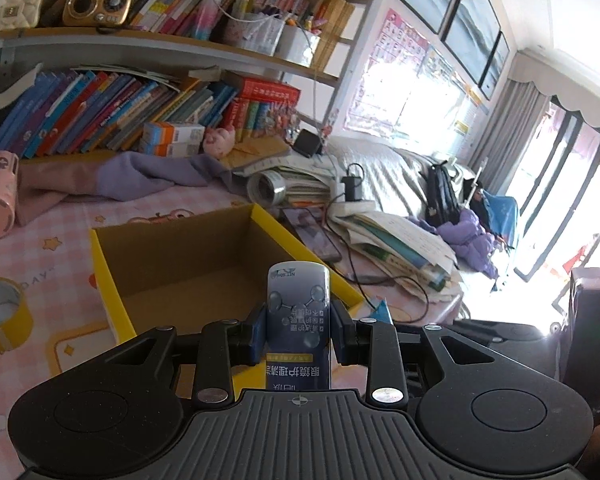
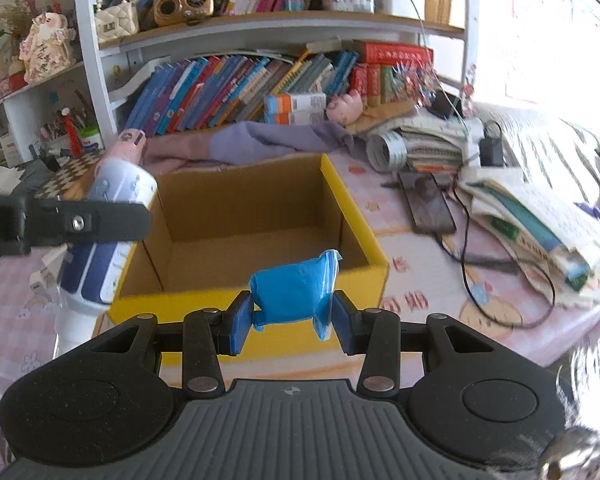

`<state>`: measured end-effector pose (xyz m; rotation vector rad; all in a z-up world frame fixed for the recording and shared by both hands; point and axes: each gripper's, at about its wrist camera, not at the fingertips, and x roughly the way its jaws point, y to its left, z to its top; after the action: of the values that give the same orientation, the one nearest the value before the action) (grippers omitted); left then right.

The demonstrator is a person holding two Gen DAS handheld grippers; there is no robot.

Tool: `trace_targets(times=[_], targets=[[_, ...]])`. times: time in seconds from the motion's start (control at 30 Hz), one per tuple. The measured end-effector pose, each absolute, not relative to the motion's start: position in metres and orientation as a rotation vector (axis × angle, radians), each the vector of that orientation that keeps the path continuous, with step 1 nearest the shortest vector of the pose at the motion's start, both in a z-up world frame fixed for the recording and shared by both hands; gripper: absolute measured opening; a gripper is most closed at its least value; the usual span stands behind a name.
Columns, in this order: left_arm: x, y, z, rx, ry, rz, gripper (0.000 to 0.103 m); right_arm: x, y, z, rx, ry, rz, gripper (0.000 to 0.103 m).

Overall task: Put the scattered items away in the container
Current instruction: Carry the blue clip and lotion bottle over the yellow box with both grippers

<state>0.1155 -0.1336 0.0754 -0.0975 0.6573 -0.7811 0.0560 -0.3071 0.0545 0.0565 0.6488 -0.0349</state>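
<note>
Both loads near the empty cardboard box (image 2: 252,216): the left gripper (image 1: 299,330) clamps a spray bottle (image 1: 299,312), the right gripper (image 2: 292,316) pinches a blue packet (image 2: 290,296). Next, presumably, carry over the rim and release.

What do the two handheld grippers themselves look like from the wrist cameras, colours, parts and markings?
Both look the same build. The left gripper and right gripper each have blue finger pads on black linkage arms with silver pivot screws, two round black side housings, and a grey ribbed centre plate bearing a small crosshair mark. No cables or sleeves show on either.
</note>
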Motion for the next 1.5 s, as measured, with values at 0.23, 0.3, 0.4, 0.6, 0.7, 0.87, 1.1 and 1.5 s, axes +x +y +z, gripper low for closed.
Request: trace_targets(times=[0.23, 0.3, 0.4, 0.6, 0.7, 0.87, 1.1, 1.5], targets=[[0.145, -0.134, 0.07, -0.129, 0.659, -0.705, 0.031, 0.101, -0.311, 0.058, 0.01, 0.657, 0.034, 0.04], [0.154, -0.134, 0.066, -0.143, 0.671, -0.678, 0.031, 0.114, -0.313, 0.055, -0.003, 0.669, 0.058, 0.04], [0.167, -0.137, 0.059, -0.165, 0.693, -0.637, 0.031, 0.13, -0.316, 0.05, -0.026, 0.693, 0.098, 0.04], [0.185, -0.151, 0.044, -0.166, 0.731, -0.565, 0.031, 0.163, -0.322, 0.038, -0.067, 0.733, 0.188, 0.04], [0.193, -0.157, 0.039, -0.166, 0.747, -0.537, 0.031, 0.178, -0.323, 0.032, -0.089, 0.75, 0.23, 0.04], [0.205, -0.167, 0.033, -0.144, 0.756, -0.493, 0.031, 0.204, -0.323, 0.023, -0.134, 0.774, 0.302, 0.04], [0.228, -0.182, 0.021, -0.099, 0.796, -0.448, 0.031, 0.238, -0.321, 0.013, -0.227, 0.799, 0.377, 0.04], [0.254, -0.192, 0.002, -0.04, 0.868, -0.382, 0.031, 0.275, -0.307, -0.01, -0.297, 0.917, 0.464, 0.04]])
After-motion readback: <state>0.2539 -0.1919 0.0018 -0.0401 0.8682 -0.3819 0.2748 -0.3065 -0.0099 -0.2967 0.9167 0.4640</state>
